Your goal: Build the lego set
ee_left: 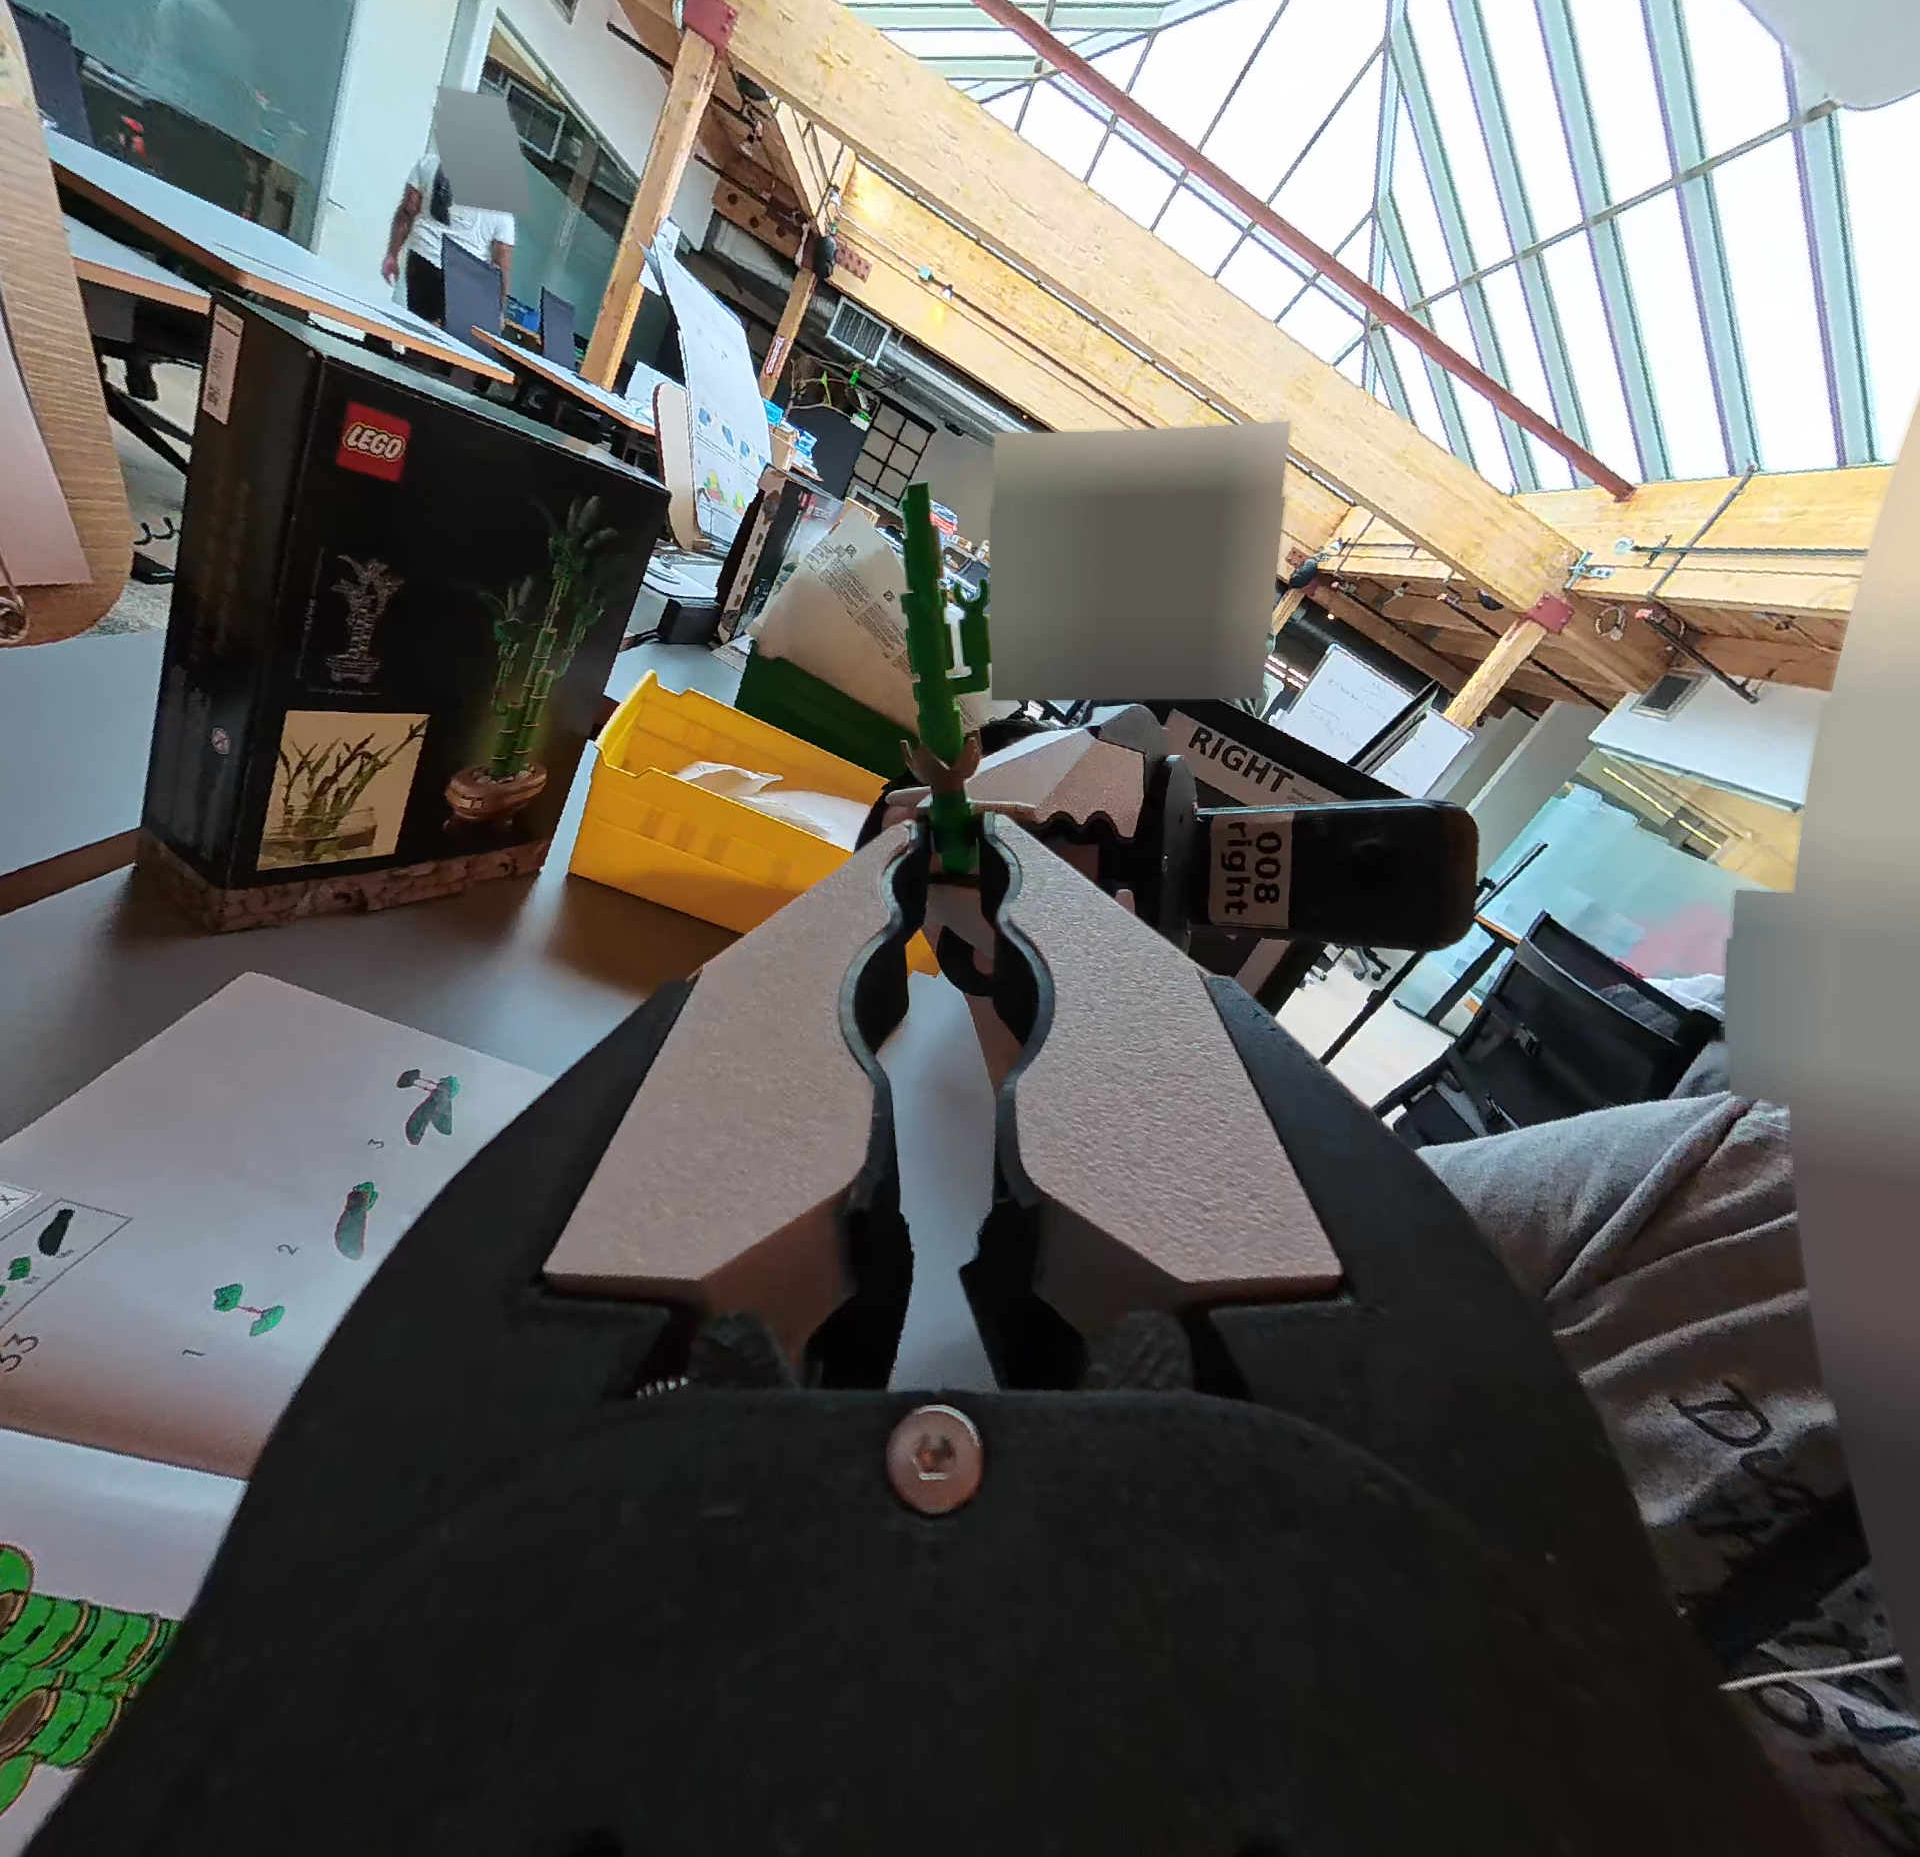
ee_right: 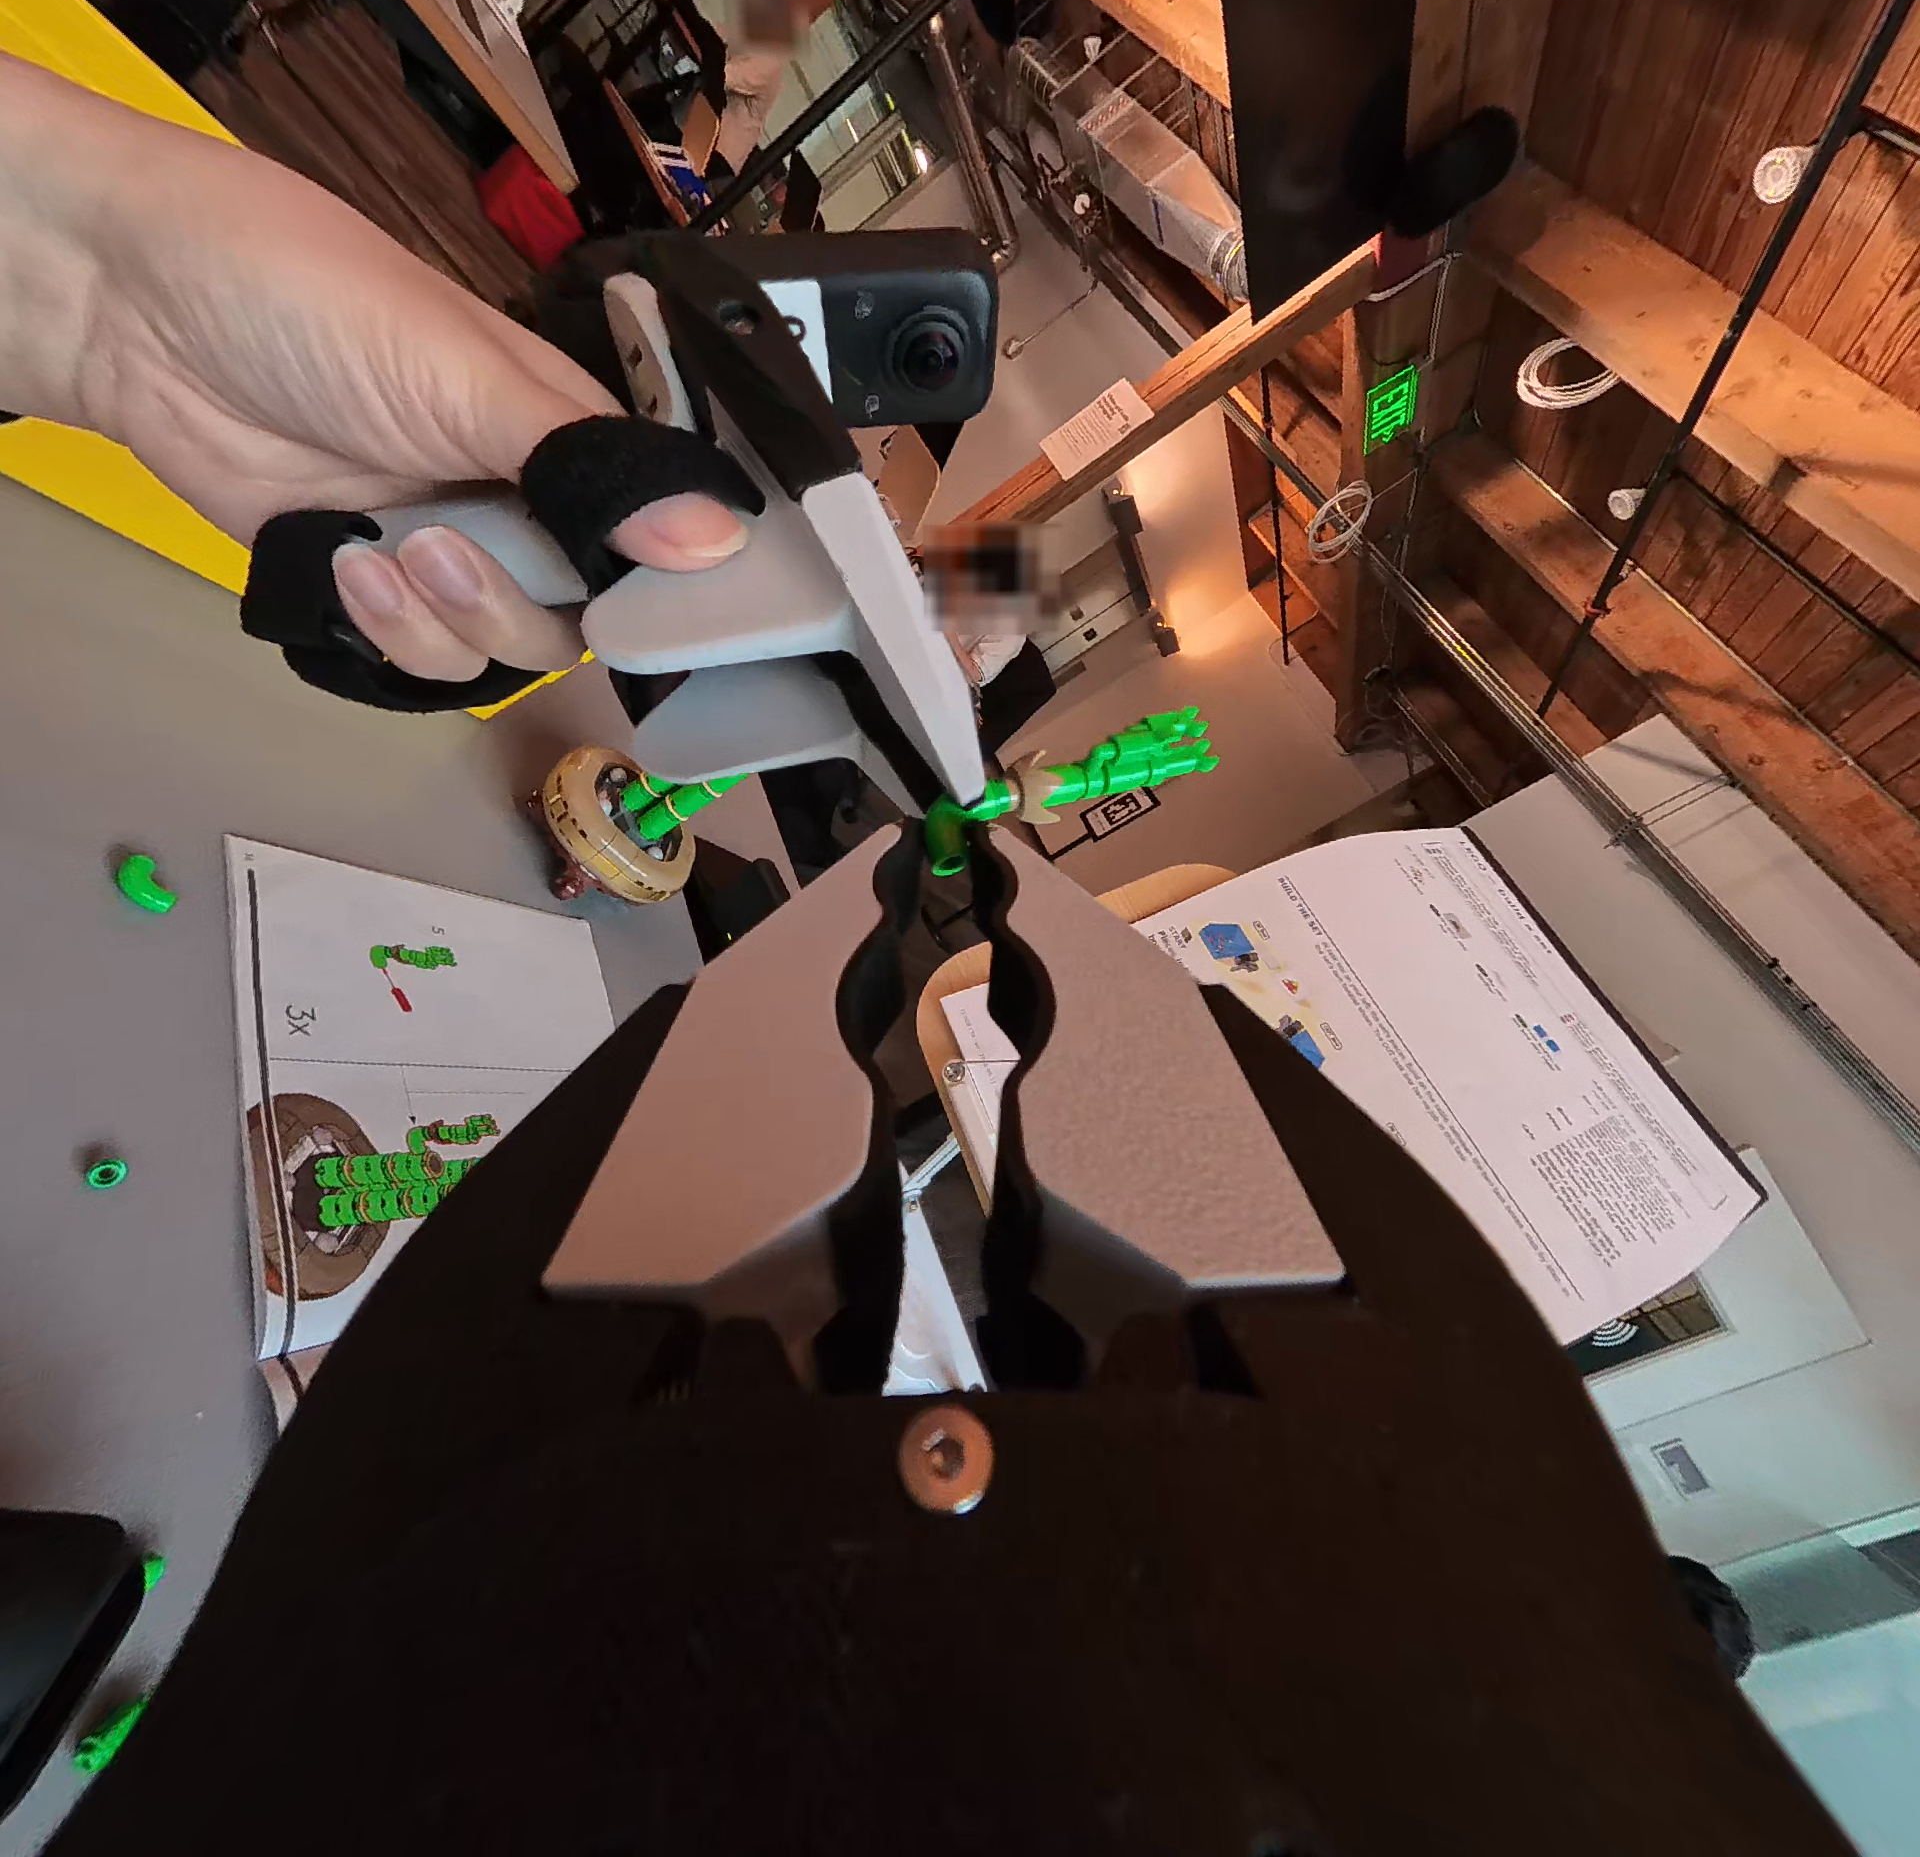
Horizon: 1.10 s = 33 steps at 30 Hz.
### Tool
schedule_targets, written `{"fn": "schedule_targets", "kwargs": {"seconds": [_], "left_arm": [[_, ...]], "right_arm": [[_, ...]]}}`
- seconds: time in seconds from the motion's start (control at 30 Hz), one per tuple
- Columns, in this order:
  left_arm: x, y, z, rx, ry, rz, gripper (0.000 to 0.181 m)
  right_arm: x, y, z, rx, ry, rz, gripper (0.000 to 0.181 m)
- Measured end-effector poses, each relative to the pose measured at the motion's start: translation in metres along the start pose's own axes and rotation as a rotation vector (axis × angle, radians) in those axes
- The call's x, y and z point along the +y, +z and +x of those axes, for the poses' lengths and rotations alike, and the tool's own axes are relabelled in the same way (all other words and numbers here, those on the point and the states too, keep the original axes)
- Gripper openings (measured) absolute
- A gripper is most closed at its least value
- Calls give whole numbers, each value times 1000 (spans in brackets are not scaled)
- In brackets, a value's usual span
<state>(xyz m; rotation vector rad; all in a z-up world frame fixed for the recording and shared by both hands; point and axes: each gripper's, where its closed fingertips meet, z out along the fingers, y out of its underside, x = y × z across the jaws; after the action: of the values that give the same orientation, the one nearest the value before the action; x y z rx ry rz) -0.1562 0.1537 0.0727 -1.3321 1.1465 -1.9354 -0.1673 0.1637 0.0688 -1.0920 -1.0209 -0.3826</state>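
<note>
My left gripper (ee_left: 948, 851) is shut on the lower end of a green bamboo stalk (ee_left: 930, 644) with a tan leaf collar, held in the air above the table. In the right wrist view the stalk (ee_right: 1112, 763) sticks out sideways from the left gripper (ee_right: 961, 791). My right gripper (ee_right: 951, 857) is shut on a small green curved piece (ee_right: 948, 839) that meets the stalk's lower end. The right gripper also shows in the left wrist view (ee_left: 987, 805), just behind the left fingertips. The tan pot base (ee_right: 613, 831), with two green stalks in it, lies on the grey table (ee_right: 125, 727).
The open instruction booklet (ee_right: 416, 1059) lies on the table, and it also shows in the left wrist view (ee_left: 239, 1163). Loose green pieces include a curved one (ee_right: 145, 882) and a ring (ee_right: 104, 1173). The black set box (ee_left: 384, 644) and a yellow bin (ee_left: 717, 820) stand behind.
</note>
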Motion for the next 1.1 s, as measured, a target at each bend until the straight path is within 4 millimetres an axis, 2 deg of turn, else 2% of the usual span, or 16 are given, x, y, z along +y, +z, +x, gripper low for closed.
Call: {"fn": "schedule_targets", "kwargs": {"seconds": [0.23,0.43,0.53,0.7,0.83,0.87,0.9,0.97,1.0,1.1], "left_arm": [[3,1,-9,-60,49,-14,5],[2,-4,-11,-66,57,-28,4],[-1,-8,-15,-92,59,-13,4],[-9,-15,-16,-88,41,21,4],[-21,-31,-20,-120,52,61,4],[-26,-38,-20,-125,55,77,5],[-31,-45,-19,-129,59,95,5],[-41,-60,-17,-138,71,134,5],[-46,-67,-17,-145,78,150,5],[-55,-85,-19,-172,91,185,5]], "right_arm": [[8,4,-2,13,-45,-49,6],[6,8,-4,17,-12,-31,7],[6,12,-5,16,11,-30,15],[-2,12,-3,18,56,8,17],[11,3,4,-2,92,-44,21],[17,0,-3,-78,141,-70,21],[24,-3,-19,-202,219,-106,22],[42,-17,-66,-514,401,-232,21],[54,-25,-89,-646,461,-331,15],[82,-39,-145,-878,457,-556,15]]}}
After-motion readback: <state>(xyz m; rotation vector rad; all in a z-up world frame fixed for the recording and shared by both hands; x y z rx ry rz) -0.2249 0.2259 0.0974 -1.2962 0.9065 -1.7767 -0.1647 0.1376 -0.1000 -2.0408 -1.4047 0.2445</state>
